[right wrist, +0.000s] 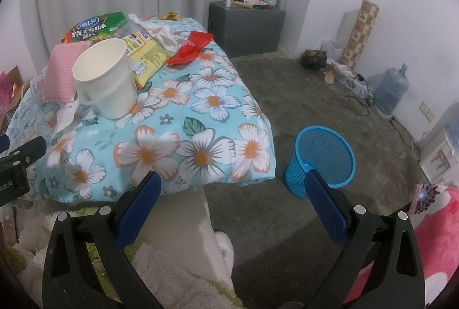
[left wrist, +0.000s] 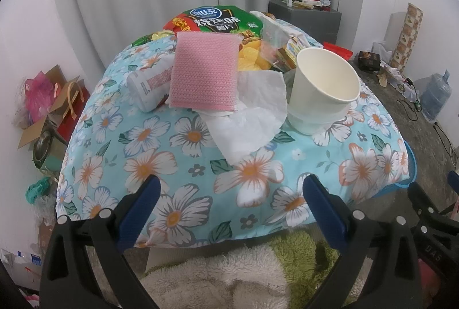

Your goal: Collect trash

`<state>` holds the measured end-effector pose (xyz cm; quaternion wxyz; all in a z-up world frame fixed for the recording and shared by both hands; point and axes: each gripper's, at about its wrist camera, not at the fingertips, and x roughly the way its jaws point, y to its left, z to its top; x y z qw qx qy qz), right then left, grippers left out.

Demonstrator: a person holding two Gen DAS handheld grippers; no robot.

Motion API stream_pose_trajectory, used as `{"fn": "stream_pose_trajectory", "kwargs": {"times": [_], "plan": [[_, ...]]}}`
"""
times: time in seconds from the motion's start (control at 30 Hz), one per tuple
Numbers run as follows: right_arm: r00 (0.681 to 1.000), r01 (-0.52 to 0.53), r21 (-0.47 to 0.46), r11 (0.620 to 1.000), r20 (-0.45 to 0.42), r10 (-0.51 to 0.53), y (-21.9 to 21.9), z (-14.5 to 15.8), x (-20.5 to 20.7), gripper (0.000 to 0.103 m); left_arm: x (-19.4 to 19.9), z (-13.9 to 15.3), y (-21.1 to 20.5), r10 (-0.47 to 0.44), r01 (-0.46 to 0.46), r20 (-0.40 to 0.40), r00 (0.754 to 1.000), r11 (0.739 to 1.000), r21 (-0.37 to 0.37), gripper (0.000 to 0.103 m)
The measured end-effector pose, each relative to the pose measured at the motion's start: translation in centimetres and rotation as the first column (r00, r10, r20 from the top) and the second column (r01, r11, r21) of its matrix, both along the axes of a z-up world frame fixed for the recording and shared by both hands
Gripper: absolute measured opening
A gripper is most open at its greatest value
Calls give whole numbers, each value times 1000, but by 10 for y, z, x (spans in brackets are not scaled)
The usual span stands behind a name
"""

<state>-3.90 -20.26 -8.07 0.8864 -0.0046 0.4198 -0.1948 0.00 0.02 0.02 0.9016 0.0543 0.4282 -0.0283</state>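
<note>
A table under a floral cloth holds trash: a white paper cup, crumpled white tissue, a pink sponge, a white wrapper roll, a green chip bag, a yellow snack packet and a red wrapper. A blue mesh bin stands on the floor right of the table. My left gripper is open and empty before the table's near edge. My right gripper is open and empty, between table and bin.
A grey cabinet with clutter stands at the back. A water jug, cables and a patterned roll line the right wall. Boxes and bags lie left of the table. A fluffy rug lies below.
</note>
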Motion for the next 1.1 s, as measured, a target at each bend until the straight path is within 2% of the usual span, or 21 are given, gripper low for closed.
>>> {"fn": "stream_pose_trajectory", "kwargs": {"times": [1.1], "plan": [[1000,-3,5,1000,4,3,1,2,-1,95,0,0,0,0,0,-2,1000,1000,1,97]]}}
